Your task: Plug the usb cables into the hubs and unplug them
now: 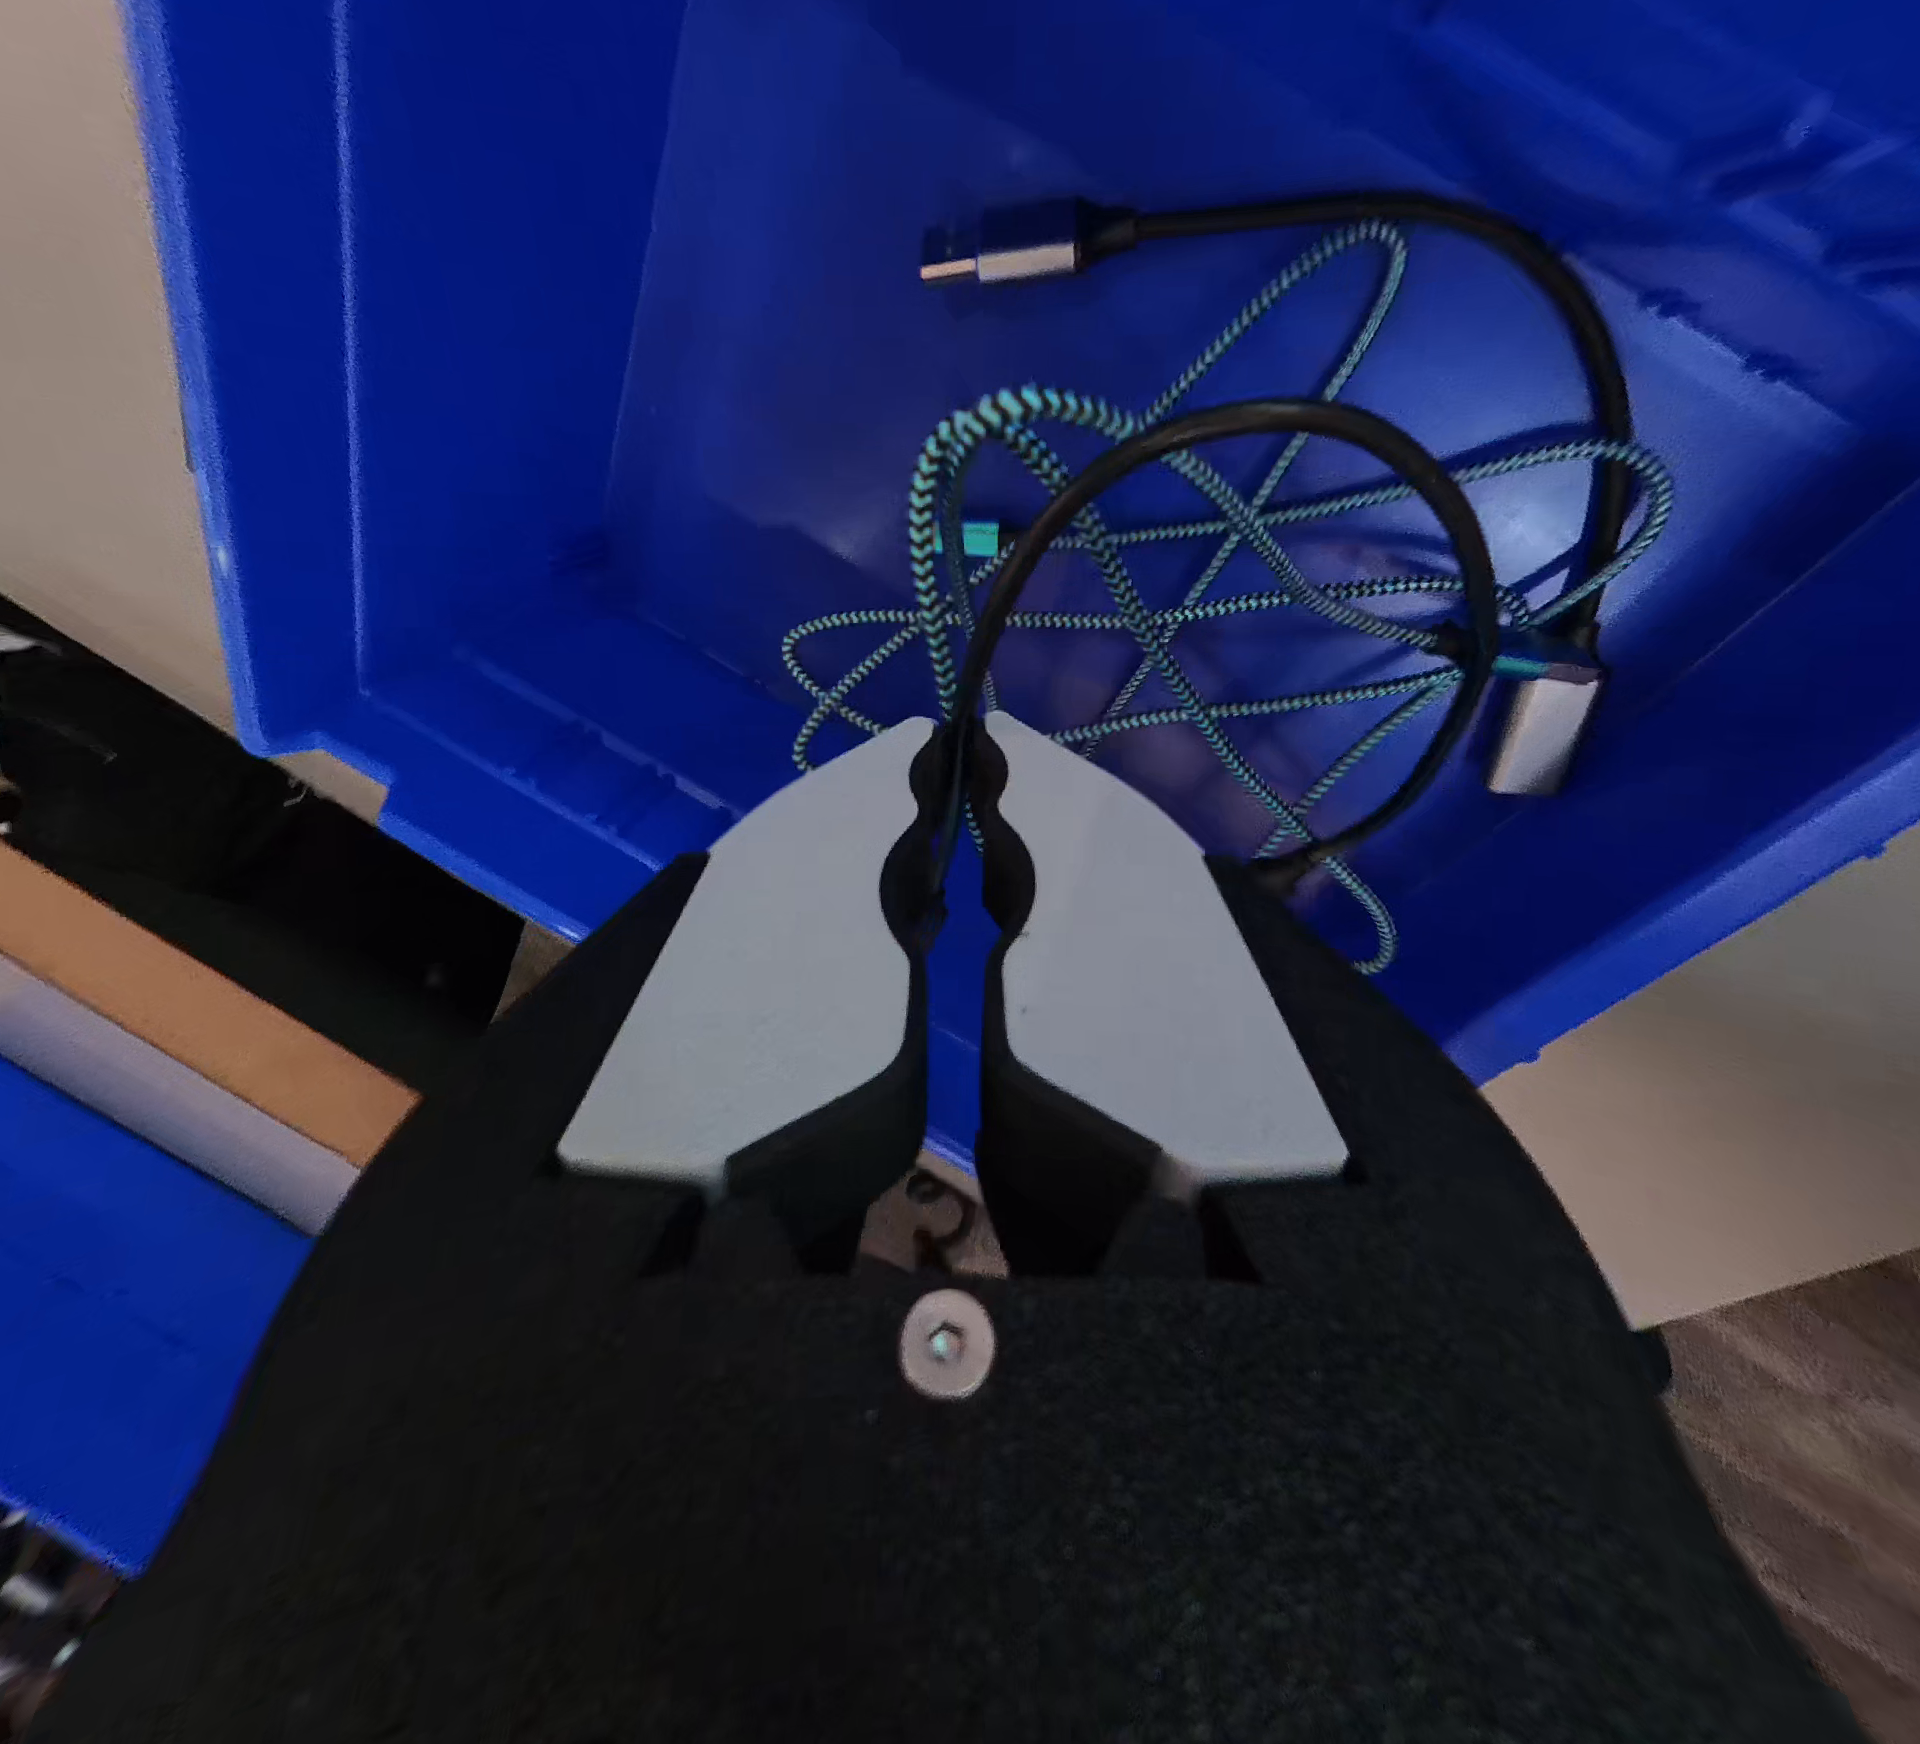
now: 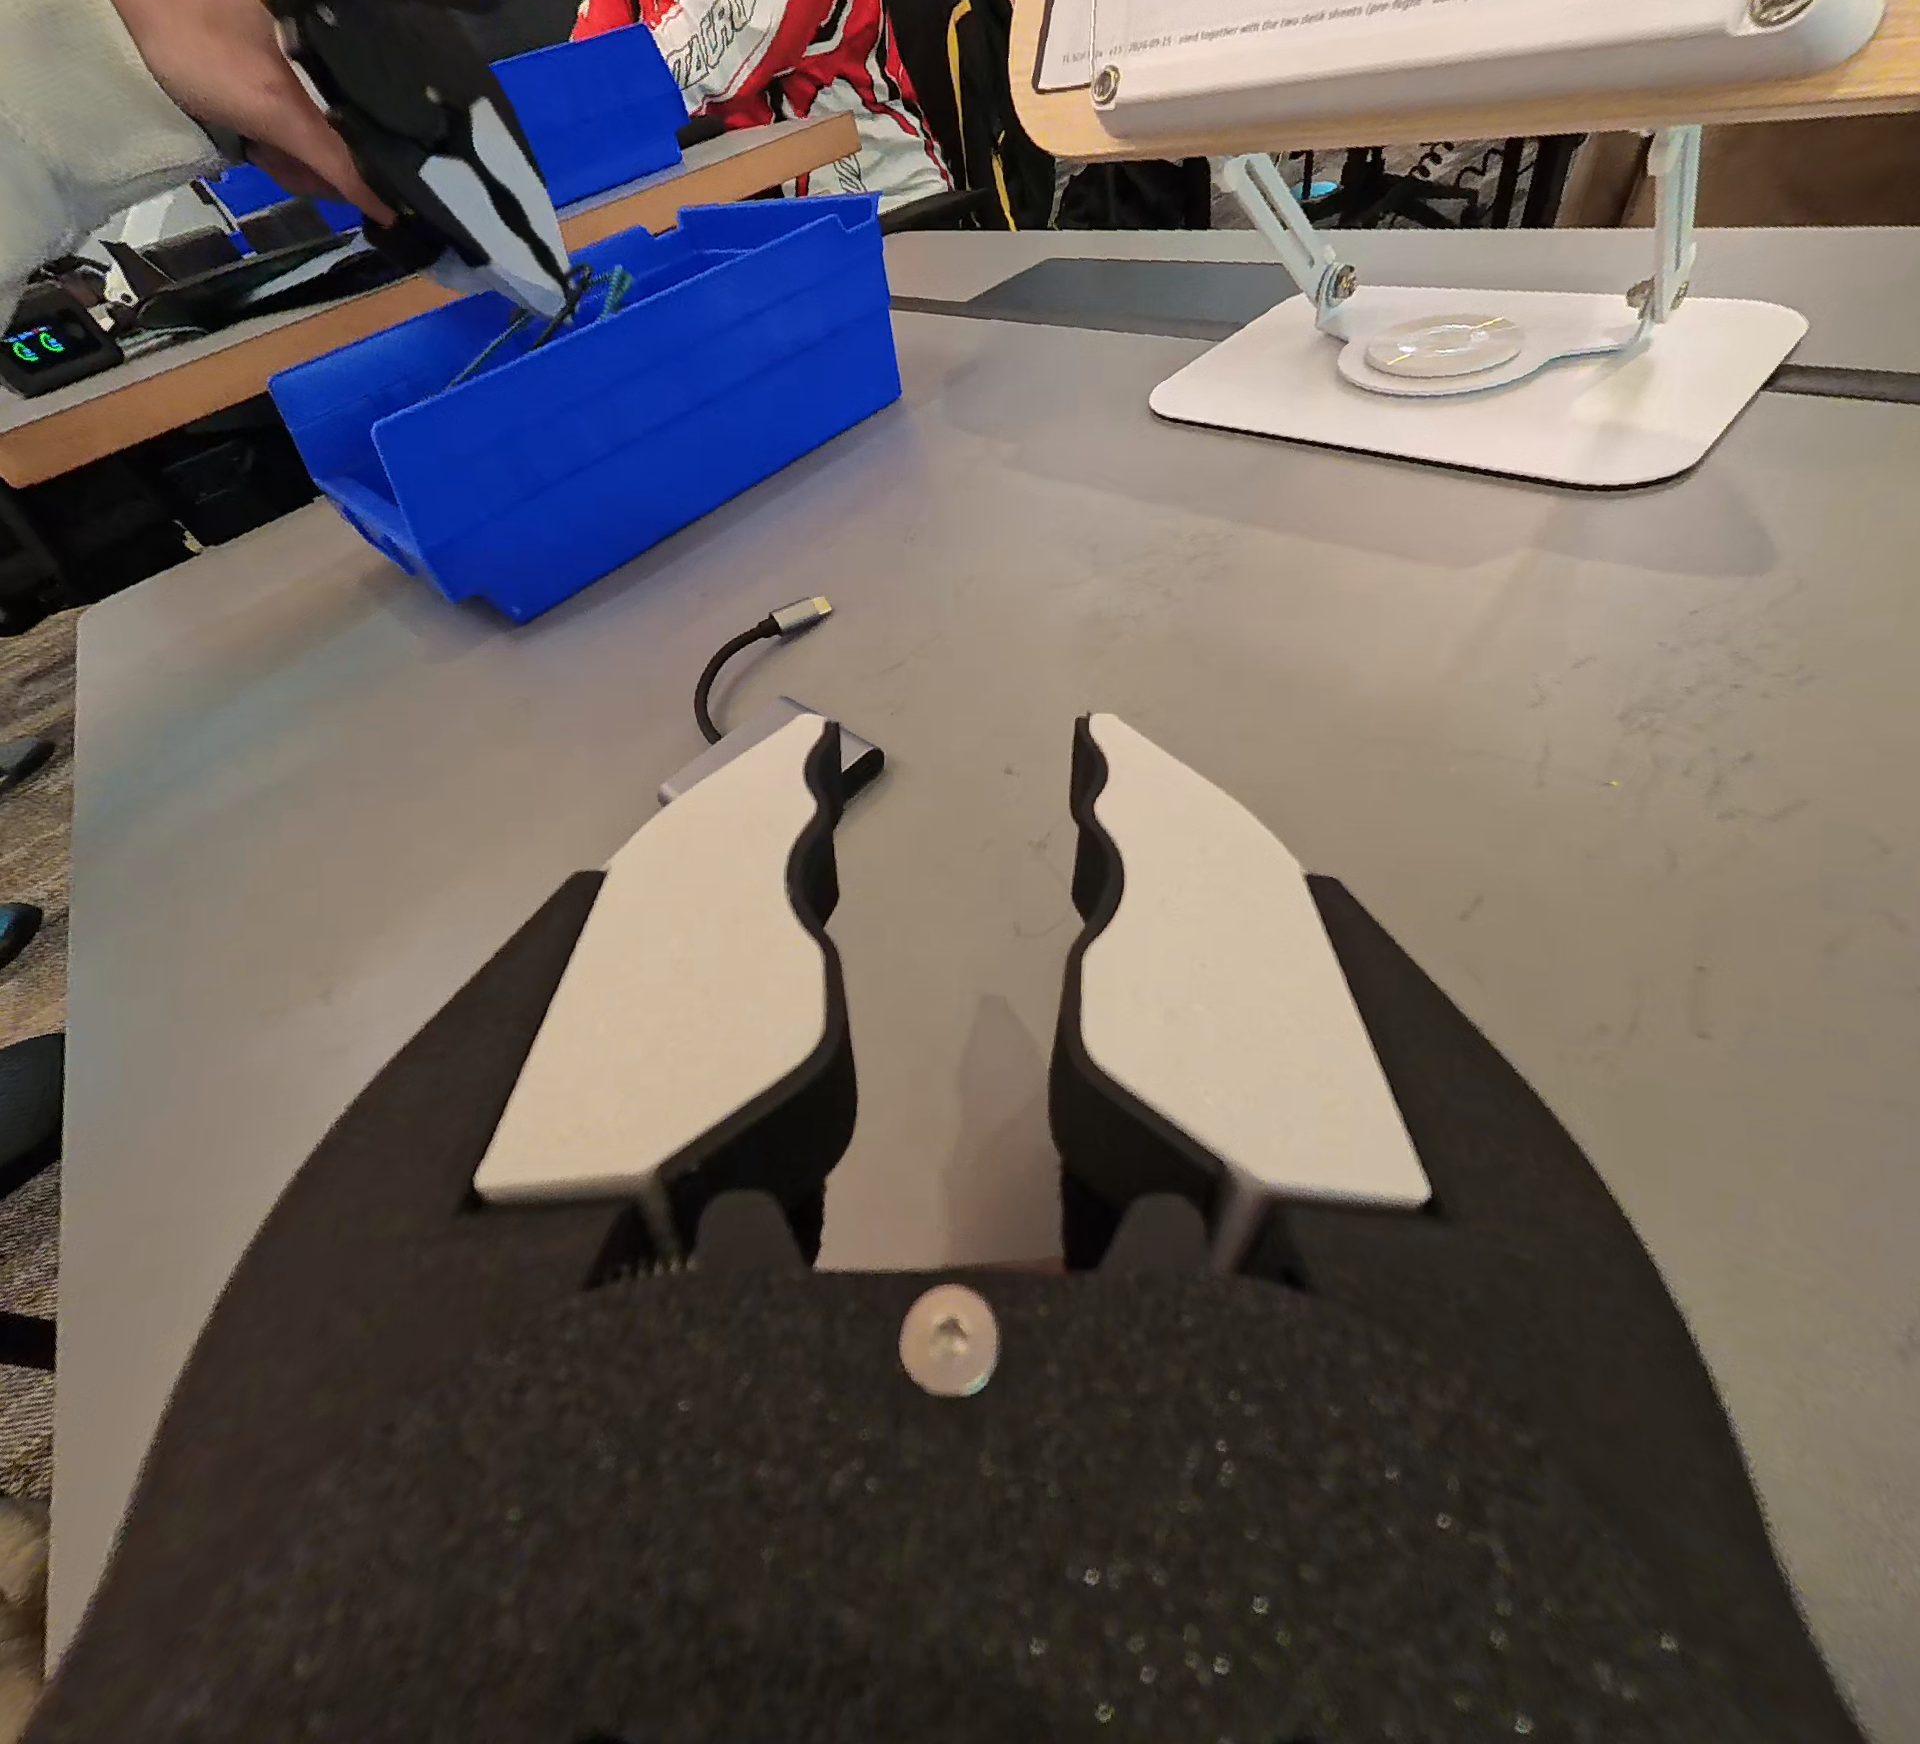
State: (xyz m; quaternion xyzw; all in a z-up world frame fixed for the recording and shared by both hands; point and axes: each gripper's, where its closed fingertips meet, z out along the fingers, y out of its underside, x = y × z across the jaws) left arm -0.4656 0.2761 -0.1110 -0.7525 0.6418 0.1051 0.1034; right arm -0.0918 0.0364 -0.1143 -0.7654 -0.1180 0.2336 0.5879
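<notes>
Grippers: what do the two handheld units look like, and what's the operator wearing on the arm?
Both grippers, left and right, match: broad black textured body, one silver hex screw on the midline, two pale grey curved fingers lined with wavy black pads. The left unit carries a black camera block on top. The sleeve is off-white.

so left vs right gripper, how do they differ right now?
The left gripper has its jaws shut on cables, a black cable and a teal braided cable, over the blue bin. The right gripper has its jaws open and bare, above the table beside the hub. Both have grey fingers with black pads.
</notes>
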